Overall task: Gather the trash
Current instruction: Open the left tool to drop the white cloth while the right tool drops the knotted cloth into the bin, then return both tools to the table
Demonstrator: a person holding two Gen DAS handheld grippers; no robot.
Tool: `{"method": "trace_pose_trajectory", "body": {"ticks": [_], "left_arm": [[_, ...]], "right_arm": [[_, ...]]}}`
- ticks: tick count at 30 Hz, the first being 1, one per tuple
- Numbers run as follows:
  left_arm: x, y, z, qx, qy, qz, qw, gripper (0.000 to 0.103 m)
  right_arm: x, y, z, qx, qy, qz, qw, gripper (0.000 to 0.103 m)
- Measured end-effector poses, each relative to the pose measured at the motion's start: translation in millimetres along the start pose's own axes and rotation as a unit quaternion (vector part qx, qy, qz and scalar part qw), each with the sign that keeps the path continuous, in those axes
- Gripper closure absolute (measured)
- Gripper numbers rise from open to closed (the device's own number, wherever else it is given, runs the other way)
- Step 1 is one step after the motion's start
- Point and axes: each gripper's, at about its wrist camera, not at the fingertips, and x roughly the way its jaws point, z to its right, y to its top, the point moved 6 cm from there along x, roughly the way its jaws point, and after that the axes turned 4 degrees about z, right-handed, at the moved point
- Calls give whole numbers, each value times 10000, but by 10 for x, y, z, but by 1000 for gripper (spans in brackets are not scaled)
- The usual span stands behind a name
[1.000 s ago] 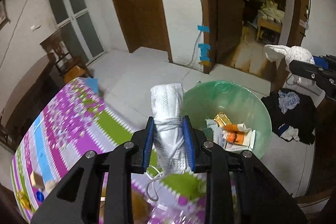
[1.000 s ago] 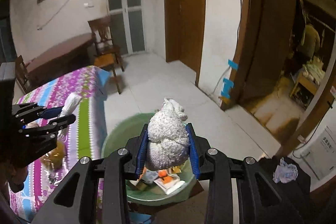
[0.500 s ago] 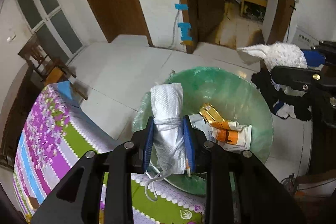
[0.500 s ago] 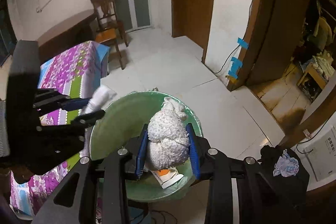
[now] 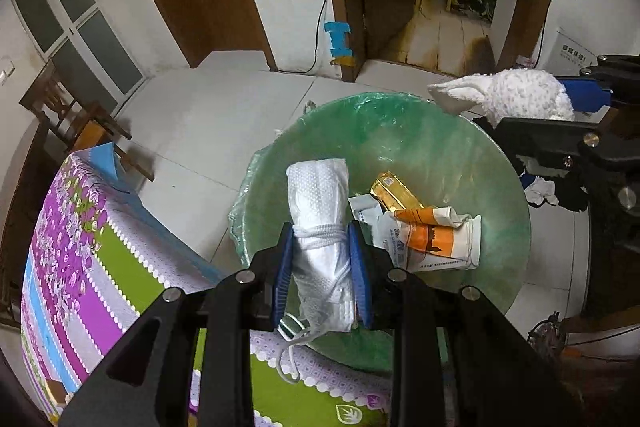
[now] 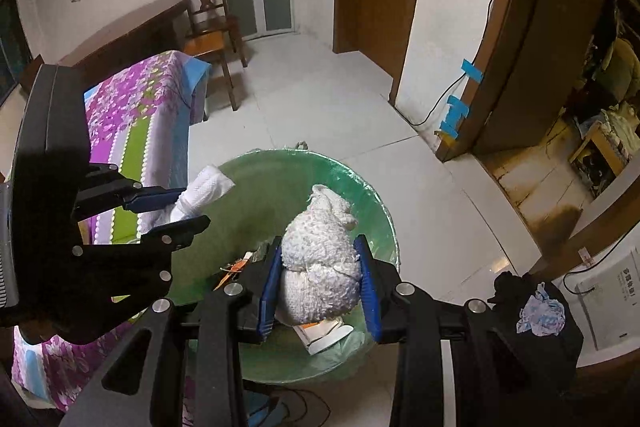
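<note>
Over the green-lined bin (image 5: 500,163), both tools angled down into it. Far left: bench (image 5: 80,247) under a floral cloth, purple, green and blue stripes, scalloped white trim; wooden chair (image 6: 208,15) behind on pale floor tiles.

Left hand-held gripper (image 5: 322,267) clenched on a rolled face mask (image 5: 320,211): white, dimpled woven texture, cylinder shape, bound round the middle by its own ear loop, loose cord dangling below the blue pads. Long axis along the fingers, free end pointing forward and down past the near rim into the bin; in the right wrist view same roll (image 6: 200,193) tipped toward the bin centre from the left edge.

Inside the bin, on the crinkled translucent liner: flat gold foil wrapper (image 5: 394,193), squeezed white-and-orange tube (image 5: 436,239), tube lying roughly across, cap to the right; some pale paper scraps beneath.

Right hand-held gripper (image 6: 318,285) grasping a wadded paper towel (image 6: 320,259): white, pebbled, lumpy egg shape, bulging between the blue pads, twisted narrow tip pointing forward over the bin interior. From the left wrist view the wad (image 5: 508,97) hangs above the far right rim, tip aimed left.

Right of bin: dark cloth heap (image 6: 536,307) with a bluish crumpled scrap on top, on the floor.
</note>
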Motion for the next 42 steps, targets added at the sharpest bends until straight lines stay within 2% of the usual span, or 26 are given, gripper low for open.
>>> {"method": "trace_pose_trajectory", "body": {"ticks": [29,31,32,33,34,35,42], "left_arm": [[74,2,75,62,-3,-14,10000,77],[73,4,94,74,-57,-34,10000,76],[78,4,99,74,-63,-55,9999,71],[94,-1,92,65,11,-117,9999,54],[93,0,71,32,106,-95,9999,48],[83,5,52,10,149,-43,9999,45],[-28,-34,-126,-230,310,96,9992,45]], "right_arm": [[38,-57,-1,-208,-207,40,9996,67],[37,-56,-22,-264,-174,59,9995,64],[43,-62,-37,-300,-151,44,9994,49],[44,-68,-42,-333,-181,61,9993,39],[35,-64,-43,-376,-258,126,9989,39],[38,-64,-35,-397,-277,118,9988,39],[40,-94,24,-351,-363,84,9987,48]]}}
